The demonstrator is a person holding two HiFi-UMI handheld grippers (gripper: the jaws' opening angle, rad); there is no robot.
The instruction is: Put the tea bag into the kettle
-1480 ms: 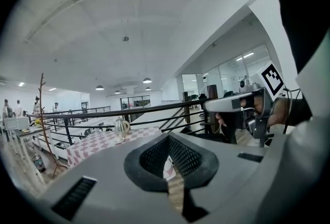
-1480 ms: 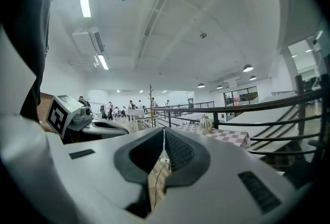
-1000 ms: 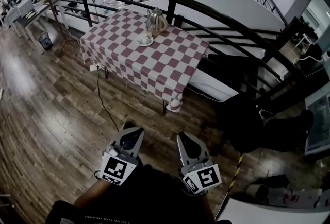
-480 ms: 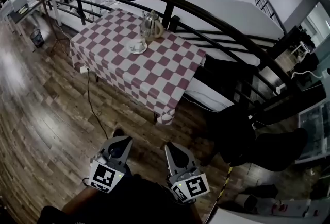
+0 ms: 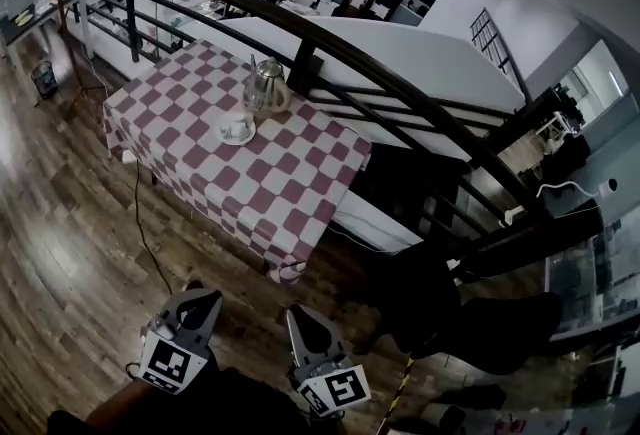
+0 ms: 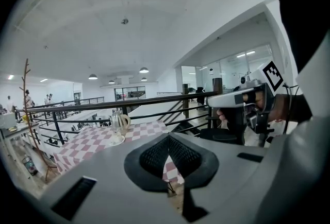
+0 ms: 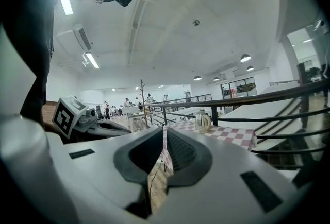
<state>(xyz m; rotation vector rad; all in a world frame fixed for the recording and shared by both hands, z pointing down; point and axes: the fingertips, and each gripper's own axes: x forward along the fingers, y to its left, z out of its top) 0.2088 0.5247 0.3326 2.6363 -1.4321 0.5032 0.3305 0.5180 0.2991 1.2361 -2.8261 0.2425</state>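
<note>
Checked table (image 5: pixel 290 188) shifted leftward; rounded kettle (image 5: pixel 265 88) seemingly glass.

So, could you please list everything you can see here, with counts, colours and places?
table: one, red-and-white checked cloth, against the railing
kettle: one, pale and shiny, far side of the table
saucer: one, white, just in front of the kettle; what lies on it is too small to tell
railing: one, black, behind the table
floor: wooden, brown, round the table
left gripper: one, grey, bottom of head view, fingers shut, empty
right gripper: one, grey, beside it, fingers shut, empty
</note>
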